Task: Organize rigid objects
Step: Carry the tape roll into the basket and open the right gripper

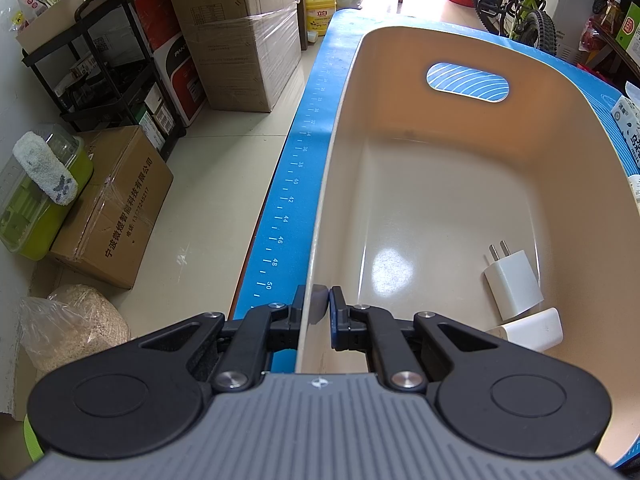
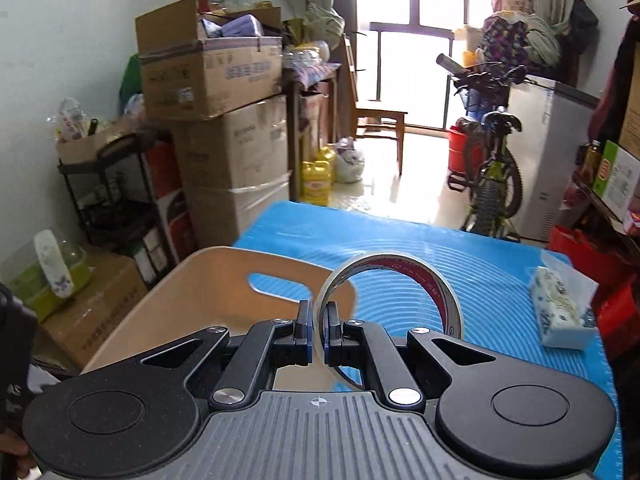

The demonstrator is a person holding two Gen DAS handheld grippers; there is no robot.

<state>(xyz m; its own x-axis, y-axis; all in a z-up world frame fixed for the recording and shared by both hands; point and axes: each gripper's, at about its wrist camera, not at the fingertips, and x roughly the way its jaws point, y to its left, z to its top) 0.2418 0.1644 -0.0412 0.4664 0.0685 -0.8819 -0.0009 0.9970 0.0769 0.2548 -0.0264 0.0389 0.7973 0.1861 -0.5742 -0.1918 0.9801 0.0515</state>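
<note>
Your right gripper (image 2: 319, 330) has its fingers closed on the near left edge of the tape roll (image 2: 394, 292), a clear-tape ring with a red inner core, and holds it upright in the air above the blue mat (image 2: 460, 248) on the table, just right of the beige bin (image 2: 200, 284) and not yet over its opening. By the look of it you are midway through the job: the roll is picked up but still has to go into the bin. Your left gripper (image 1: 319, 312) is clamped narrow on the bin's near left rim, one finger outside the wall and one inside, which reads as steadying the bin while the other hand brings things in. Inside the bin (image 1: 440, 200), two items already lie at the near right of the floor: a white charger (image 1: 512, 284) on its back with its two prongs pointing to the far end, and a second white plug block (image 1: 532, 330) touching it on the near side. The rest of the bin floor is bare. On the mat to the right sits a tissue pack (image 2: 558, 312); whether it counts among the things to sort you cannot tell from here. Nothing else loose shows on the visible part of the mat, so little seems left.
</note>
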